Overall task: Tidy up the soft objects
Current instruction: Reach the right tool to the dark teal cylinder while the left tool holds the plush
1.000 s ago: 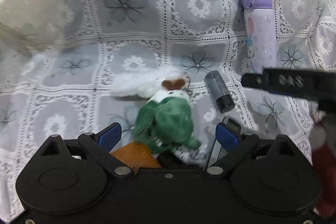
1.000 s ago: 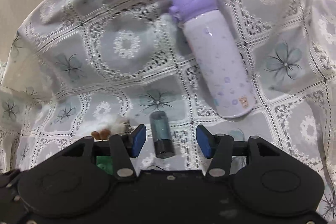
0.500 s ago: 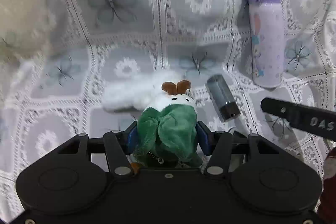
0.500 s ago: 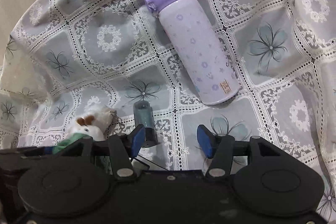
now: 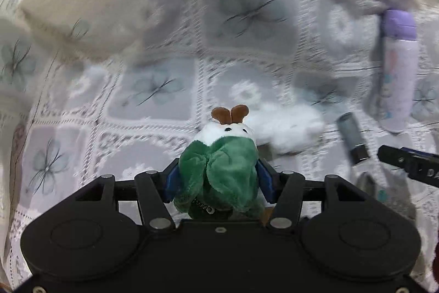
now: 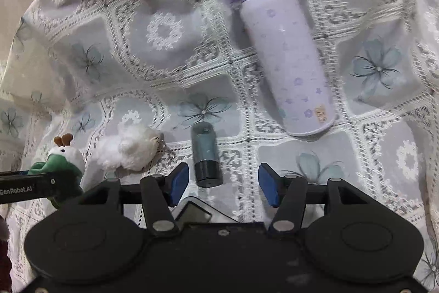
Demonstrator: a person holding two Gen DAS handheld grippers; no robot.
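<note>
Left tool (image 5: 218, 180) is now clamping the green plush toy (image 5: 219, 169); a second ago its jaws were standing wide around it. Since the squeeze I'm carrying the toy leftward, away from the white fluffy toy (image 5: 285, 128), which is staying on the lace cloth (image 5: 153, 89). So the pick looks done; transport is the step in hand. Right tool (image 6: 223, 184) is hanging spread and empty over the cloth, jaws just opening slightly, the dark small cylinder (image 6: 205, 155) lying just ahead of them, untouched. The plush is showing a white head, brown ears, green body bulging between the blue pads. Purple bottle (image 6: 285, 54) is lying on its side.
</note>
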